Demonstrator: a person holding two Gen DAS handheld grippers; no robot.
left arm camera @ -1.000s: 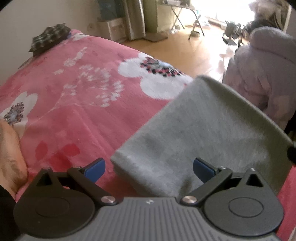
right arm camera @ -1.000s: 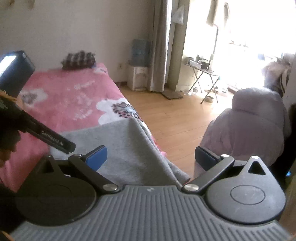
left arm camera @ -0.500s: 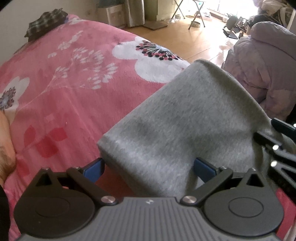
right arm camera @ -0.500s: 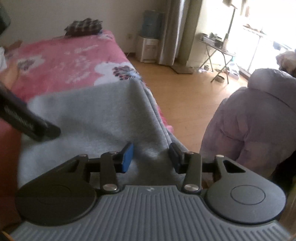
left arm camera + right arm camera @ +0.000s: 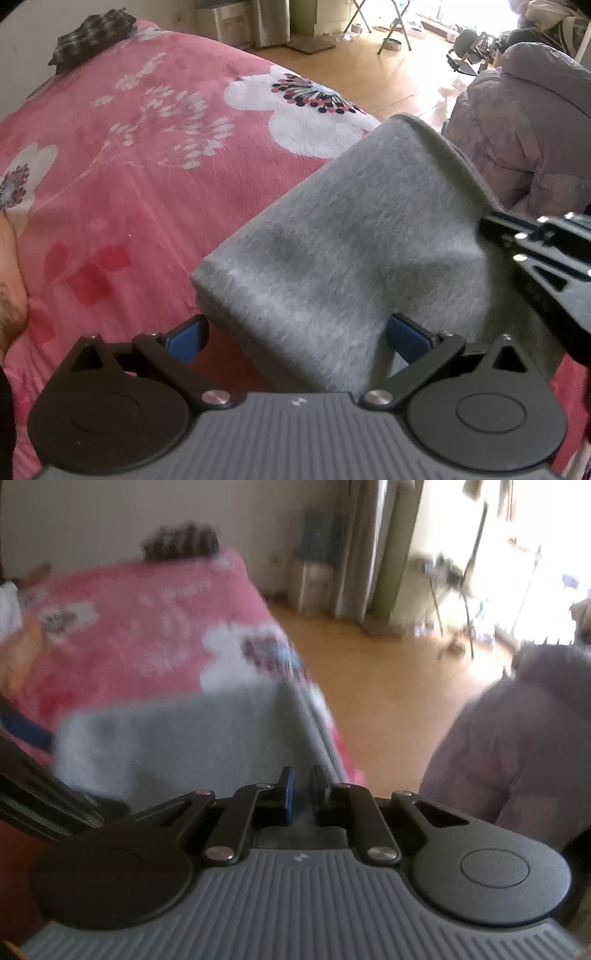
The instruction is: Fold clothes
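A folded grey garment (image 5: 351, 240) lies on the right edge of a pink flowered bed cover (image 5: 129, 177). My left gripper (image 5: 297, 338) is open, and the cloth's near left corner lies between its blue pads without being squeezed. My right gripper (image 5: 303, 794) has its jaws closing to a narrow gap, and the garment's (image 5: 184, 746) right-hand edge is pinched between the pads. In the left wrist view the right gripper (image 5: 493, 225) comes in from the right and bites that edge, which puckers around it. The right wrist view is blurred.
A dark plaid garment (image 5: 92, 37) sits at the far end of the bed. A lilac padded jacket (image 5: 524, 122) is heaped to the right, beyond the bed's edge. Wooden floor (image 5: 399, 74) with folding furniture lies behind. A person's bare skin (image 5: 9, 277) shows at the left edge.
The right gripper came down and forward onto the garment's right edge and shut from wide open onto it. The left gripper barely moved and stays open around the near corner.
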